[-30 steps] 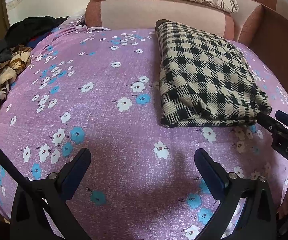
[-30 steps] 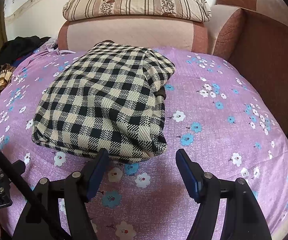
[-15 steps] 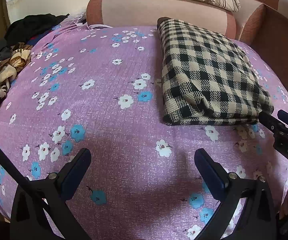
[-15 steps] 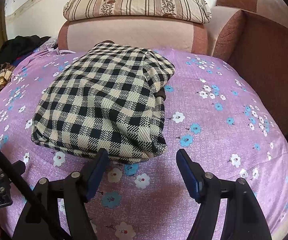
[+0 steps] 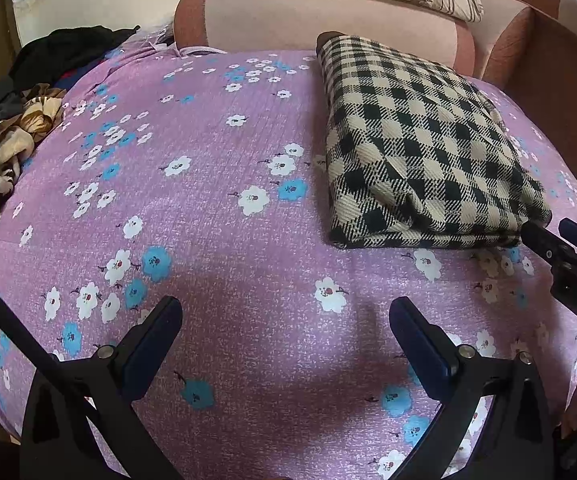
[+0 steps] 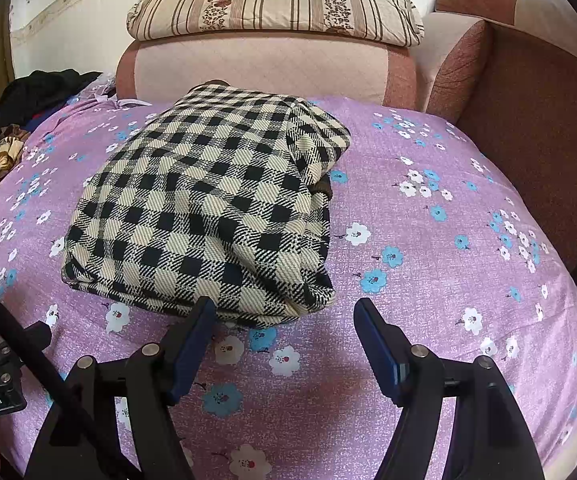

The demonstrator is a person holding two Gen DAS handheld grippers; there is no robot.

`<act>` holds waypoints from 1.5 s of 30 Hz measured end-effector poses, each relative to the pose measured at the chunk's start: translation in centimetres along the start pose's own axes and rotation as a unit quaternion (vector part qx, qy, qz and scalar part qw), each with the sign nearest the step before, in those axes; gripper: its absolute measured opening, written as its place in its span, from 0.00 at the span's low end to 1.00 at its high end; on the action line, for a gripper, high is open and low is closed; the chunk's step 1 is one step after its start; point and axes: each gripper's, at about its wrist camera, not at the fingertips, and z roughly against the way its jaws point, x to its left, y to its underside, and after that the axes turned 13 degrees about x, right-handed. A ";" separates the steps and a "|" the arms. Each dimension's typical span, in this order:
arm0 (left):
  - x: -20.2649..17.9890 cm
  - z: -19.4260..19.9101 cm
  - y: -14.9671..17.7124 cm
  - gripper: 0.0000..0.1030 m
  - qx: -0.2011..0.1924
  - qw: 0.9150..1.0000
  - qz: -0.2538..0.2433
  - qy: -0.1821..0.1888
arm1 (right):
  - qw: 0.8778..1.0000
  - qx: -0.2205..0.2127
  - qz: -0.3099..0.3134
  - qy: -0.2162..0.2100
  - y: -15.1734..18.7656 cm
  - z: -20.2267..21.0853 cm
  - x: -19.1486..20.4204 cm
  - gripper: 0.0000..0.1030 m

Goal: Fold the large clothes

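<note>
Nearest the left wrist lens, left hand-held gripper (image 5: 285, 322) with jaws spread wide, nothing between them, hanging over the purple flowered bedsheet (image 5: 208, 208) without touching cloth. Likewise in the right wrist view, right hand-held gripper (image 6: 284, 320) with jaws well apart and empty, its left fingertip (image 6: 202, 316) just at the near edge of the folded checked garment (image 6: 208, 208), contact impossible to tell. Seen from the left camera at the right edge, the tips of that same right tool poking in just beside the garment's near right corner. Just beyond the grippers, the black-and-cream checked garment (image 5: 420, 152) lying folded into a thick rectangle on the bed, long side running away toward the headboard, a dark lining peeking out on its right side in the right wrist view. Off to the far left, at the bed's edge, a heap of loose clothes (image 5: 4, 140), brown patterned and black. Farthest back, a pink padded headboard (image 6: 264, 68) with a striped pillow (image 6: 276, 4) resting on top, and a brown upholstered side panel (image 6: 536, 120) along the right.
</note>
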 end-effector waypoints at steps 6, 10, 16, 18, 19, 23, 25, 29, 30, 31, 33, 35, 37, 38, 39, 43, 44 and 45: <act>0.1 -0.2 0.1 1.00 0.002 1.000 0.002 0.000 | 1.000 0.000 -0.001 0.001 0.0 0.0 0.0 0.74; 0.2 -0.3 0.1 1.00 0.004 1.000 0.004 0.001 | 1.000 0.000 -0.002 0.001 0.0 -0.1 -0.1 0.74; 0.2 -0.4 0.1 1.00 0.004 1.000 0.006 -0.002 | 1.000 0.000 -0.002 0.001 0.0 -0.1 -0.1 0.75; 0.2 -0.4 0.1 1.00 0.004 1.000 0.005 -0.002 | 1.000 0.000 -0.002 0.001 0.0 -0.1 -0.1 0.75; 0.2 -0.5 0.0 1.00 0.004 1.000 0.005 -0.003 | 1.000 0.000 -0.001 0.001 0.0 -0.1 -0.1 0.75; 0.2 -0.5 0.0 1.00 0.007 1.000 0.005 -0.002 | 1.000 0.000 -0.002 0.001 0.0 -0.1 -0.1 0.75; 0.1 -0.6 0.0 1.00 0.008 1.000 0.005 -0.003 | 1.000 0.002 -0.001 0.001 0.0 -0.1 -0.1 0.75; 0.1 -0.6 0.0 1.00 0.008 1.000 0.005 -0.003 | 1.000 0.002 0.001 0.002 -0.1 -0.2 -0.2 0.75; 0.1 -0.7 0.0 1.00 0.009 1.000 0.005 -0.003 | 1.000 0.002 0.001 0.002 -0.1 -0.2 -0.1 0.75; 0.1 -0.7 0.0 1.00 0.009 1.000 0.005 -0.003 | 1.000 0.002 0.001 0.002 -0.1 -0.2 -0.1 0.75; 0.1 -0.7 0.0 1.00 0.009 1.000 0.005 -0.005 | 1.000 0.002 0.000 0.002 0.0 -0.2 -0.1 0.75; 0.0 -0.8 0.0 1.00 0.009 1.000 0.005 -0.006 | 1.000 0.002 0.001 0.002 -0.1 -0.2 -0.1 0.75; 0.0 -0.8 0.0 1.00 0.010 1.000 0.005 -0.005 | 1.000 0.002 0.001 0.002 0.0 -0.2 -0.1 0.75; 0.0 -0.8 0.0 1.00 0.009 1.000 0.005 -0.005 | 1.000 0.003 0.001 0.002 0.0 -0.2 -0.1 0.75; 0.0 -0.8 0.0 1.00 0.010 1.000 0.005 -0.005 | 1.000 0.003 0.001 0.001 0.0 -0.2 -0.2 0.75; 0.1 -1.0 0.0 1.00 0.011 1.000 0.005 -0.002 | 1.000 0.002 0.002 0.001 0.0 -0.3 0.1 0.75; 0.1 -1.0 0.0 1.00 0.012 1.000 0.006 -0.002 | 1.000 0.002 0.002 0.001 0.0 -0.2 0.1 0.75; 0.2 -1.1 0.0 1.00 0.012 1.000 0.006 -0.001 | 1.000 0.001 0.003 0.001 0.0 -0.2 0.1 0.75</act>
